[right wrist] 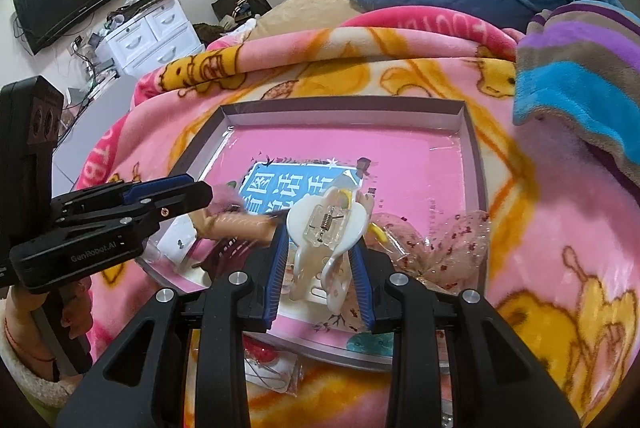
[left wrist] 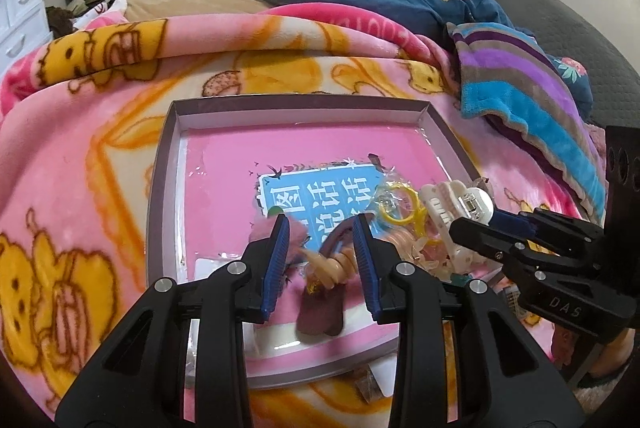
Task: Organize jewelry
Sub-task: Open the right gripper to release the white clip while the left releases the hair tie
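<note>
Claw clip (right wrist: 326, 228) stands lengthwise between right hand-held gripper (right wrist: 320, 268) pads.

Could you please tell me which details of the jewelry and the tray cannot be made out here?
- Left wrist: peach spiral hair tie blurred; grip unclear.
- Left wrist: yellow plastic rings, bag glare hides count.
- Right wrist: grey-rimmed pink tray, near edge hidden behind right tool.
</note>
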### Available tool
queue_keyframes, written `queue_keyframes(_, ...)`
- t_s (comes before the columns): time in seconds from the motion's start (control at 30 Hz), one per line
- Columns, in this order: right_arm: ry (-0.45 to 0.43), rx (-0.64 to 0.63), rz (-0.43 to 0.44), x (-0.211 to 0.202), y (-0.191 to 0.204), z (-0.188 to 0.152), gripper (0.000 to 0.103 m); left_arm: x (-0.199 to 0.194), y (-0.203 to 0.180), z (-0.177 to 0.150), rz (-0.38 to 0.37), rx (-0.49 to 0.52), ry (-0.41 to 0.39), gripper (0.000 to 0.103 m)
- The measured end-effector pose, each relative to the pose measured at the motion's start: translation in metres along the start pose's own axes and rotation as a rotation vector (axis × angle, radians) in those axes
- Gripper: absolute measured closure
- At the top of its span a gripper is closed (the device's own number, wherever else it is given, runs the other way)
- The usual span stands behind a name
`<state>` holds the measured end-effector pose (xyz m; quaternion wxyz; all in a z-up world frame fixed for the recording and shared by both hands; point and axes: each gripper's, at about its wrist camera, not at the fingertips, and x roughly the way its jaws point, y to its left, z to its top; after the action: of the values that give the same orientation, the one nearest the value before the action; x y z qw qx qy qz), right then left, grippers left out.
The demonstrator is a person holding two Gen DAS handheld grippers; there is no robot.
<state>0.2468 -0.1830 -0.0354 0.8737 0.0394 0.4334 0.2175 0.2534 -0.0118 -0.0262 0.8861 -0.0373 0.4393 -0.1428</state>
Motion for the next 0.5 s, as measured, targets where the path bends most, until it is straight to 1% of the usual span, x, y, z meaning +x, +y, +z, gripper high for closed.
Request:
queue_keyframes(0.27, 0.019, 0.000, 0.008, 0.0091, 0.0037, -0.0004, 0.073, -0.0017, 0.0052, -0.0010, 0.008, -0.009, 0.003, 0.078)
queue_keyframes(0.43, 0.023, 0.005, 0.012, 0.0065, 0.0034, -0.0022, 0.071, -0.0046, 0.0055, -0.0039, 0.015, -0.011, 0.006, 0.078)
queue_keyframes(0.5, 0.016, 0.001, 0.011, 0.0022, 0.0039, -0.0026, 0.067, -0.0066, 0.0045, -0.0044, 0.017, -0.011, 0.004, 0.078)
